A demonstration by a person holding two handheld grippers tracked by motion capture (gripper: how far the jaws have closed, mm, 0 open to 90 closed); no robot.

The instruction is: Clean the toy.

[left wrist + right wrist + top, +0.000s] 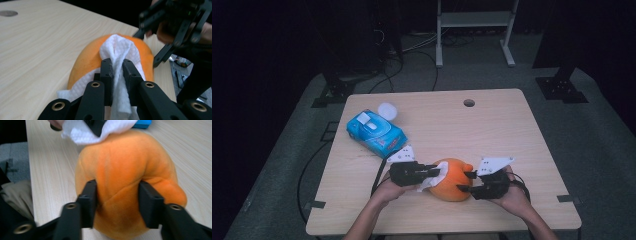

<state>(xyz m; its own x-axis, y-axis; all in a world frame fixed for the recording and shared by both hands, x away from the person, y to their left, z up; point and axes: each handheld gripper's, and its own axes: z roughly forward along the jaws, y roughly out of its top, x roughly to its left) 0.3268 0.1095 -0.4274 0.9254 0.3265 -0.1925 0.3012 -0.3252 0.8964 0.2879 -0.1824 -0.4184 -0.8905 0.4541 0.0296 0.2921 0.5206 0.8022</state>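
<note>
Left tool (117,63): jaws pinched on a bunched fold of a white wipe (120,50), which drapes over the top and near flank of an orange plush toy (87,60); in the high view this tool (434,171) meets the toy's left side. Right tool (117,195): jaws spread around the opposite side of the toy (125,170) and pressed into it, so that the soft surface creases and bulges between them. In the high view the right tool (468,181) grips the toy (453,181) from the right, each tool held in one of the person's hands, forearms entering from the near edge. The toy rests on the light wooden worktop (492,130), near its front edge and about midway across. Farther back on the left lies a blue wipes pack (376,132), its flap open, with a small round white lid (388,110) just behind it. A round cable hole (469,103) sits near the worktop's far edge.
</note>
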